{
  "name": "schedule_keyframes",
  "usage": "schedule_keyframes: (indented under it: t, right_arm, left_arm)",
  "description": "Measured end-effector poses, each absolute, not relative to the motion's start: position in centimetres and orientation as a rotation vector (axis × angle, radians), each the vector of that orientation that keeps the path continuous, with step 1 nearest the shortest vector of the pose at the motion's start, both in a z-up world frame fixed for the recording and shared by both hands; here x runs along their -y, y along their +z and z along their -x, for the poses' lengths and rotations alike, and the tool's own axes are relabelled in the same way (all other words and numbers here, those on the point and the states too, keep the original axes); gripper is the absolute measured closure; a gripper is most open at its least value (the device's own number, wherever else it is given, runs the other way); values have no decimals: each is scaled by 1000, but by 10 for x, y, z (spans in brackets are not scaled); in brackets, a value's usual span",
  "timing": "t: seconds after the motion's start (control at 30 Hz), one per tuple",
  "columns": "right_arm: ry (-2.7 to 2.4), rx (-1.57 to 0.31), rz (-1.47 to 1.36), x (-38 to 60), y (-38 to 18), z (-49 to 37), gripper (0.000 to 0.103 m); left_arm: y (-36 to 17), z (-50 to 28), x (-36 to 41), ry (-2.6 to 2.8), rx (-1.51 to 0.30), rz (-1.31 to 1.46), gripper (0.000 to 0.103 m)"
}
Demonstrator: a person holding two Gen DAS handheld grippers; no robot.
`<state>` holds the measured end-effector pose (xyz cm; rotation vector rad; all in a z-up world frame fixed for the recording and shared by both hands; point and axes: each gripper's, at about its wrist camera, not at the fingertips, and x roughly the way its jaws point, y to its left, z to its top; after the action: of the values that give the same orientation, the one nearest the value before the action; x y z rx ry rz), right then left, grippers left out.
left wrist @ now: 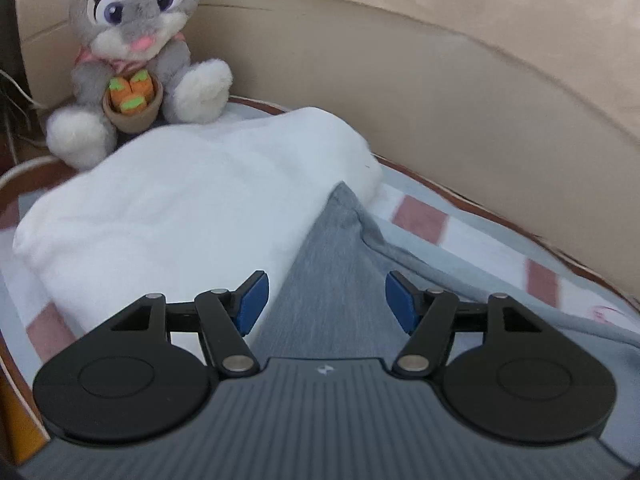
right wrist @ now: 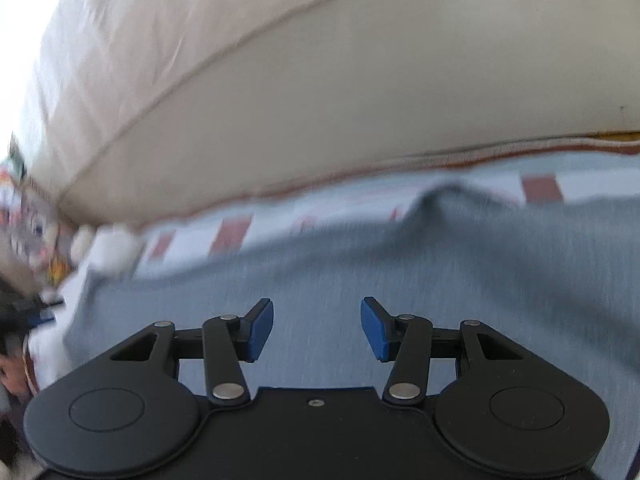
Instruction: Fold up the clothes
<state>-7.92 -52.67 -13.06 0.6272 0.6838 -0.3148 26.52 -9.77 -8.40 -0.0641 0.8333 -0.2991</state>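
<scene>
The grey garment [left wrist: 332,280] lies spread on a blanket [left wrist: 500,248] of pale blue and white with dull red squares, one corner of it tucked under a folded white cloth [left wrist: 192,208] to its left. The left gripper [left wrist: 326,302] tilts down over the grey cloth with its blue pads [left wrist: 253,300] standing well apart and gripping nothing. The right gripper [right wrist: 317,328] hangs at a like downward slant above the same garment [right wrist: 400,264], its jaws also parted and empty, though that view is blurred. A plush rabbit [left wrist: 136,52] holding a pot of carrots sits just behind the white cloth. Beige cushions [left wrist: 420,80] rise behind the blanket's brown edge.
</scene>
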Motion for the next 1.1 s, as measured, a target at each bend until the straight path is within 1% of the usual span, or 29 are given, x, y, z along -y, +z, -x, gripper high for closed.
schedule_keyframes:
  t: [0.07,0.23,0.3,0.33,0.43,0.53,0.67,0.77,0.83,0.87,0.9,0.97,1.1]
  right_arm:
    - [-309,-690,-604,516,-125,86,49]
    - [-190,-661,-702,514,-122,92,49]
    - [-161,-686,-675,501,-120,90,49]
    - [-146,-698,-662,494,-120,89,49]
    - [-108,-731,-592,471,-117,85,49]
    - [-90,-752,-513,452,-115,81,49]
    - [-113,-788,-495,445,-119,82,49]
    - [-163,-781,-534,454,-117,94,49]
    - [-167,-736,-590,465,-113,106,48]
    - [-172,-723,-630,471,-112,113,47]
    - [-176,-717,-670,477,-113,119,47]
    - [-166,-733,-727,485,-115,126,47]
    - [-130,-814,-626,484,-109,125,47]
  left_arm:
    - [-68,-250,83,-306,-875,-8,39]
    - [-28,-213,49,-313,-956,-217,39]
    - [-17,-201,36,-306,-987,-242,34]
    - [-12,-196,30,-303,-1002,-255,34]
    - [-14,-183,9,-328,-1034,-155,34]
    - [-32,-173,-6,-357,-1031,-31,34]
    - [-79,-168,-6,-381,-1049,158,35]
    - [-121,-168,2,-348,-1063,274,36]
    - [-140,-169,9,-324,-1058,299,36]
    - [-149,-169,13,-311,-1054,306,38]
    - [-156,-168,17,-312,-1047,307,45]
    - [-167,-165,26,-339,-1035,322,56]
    - [-188,-171,37,-293,-1097,337,56]
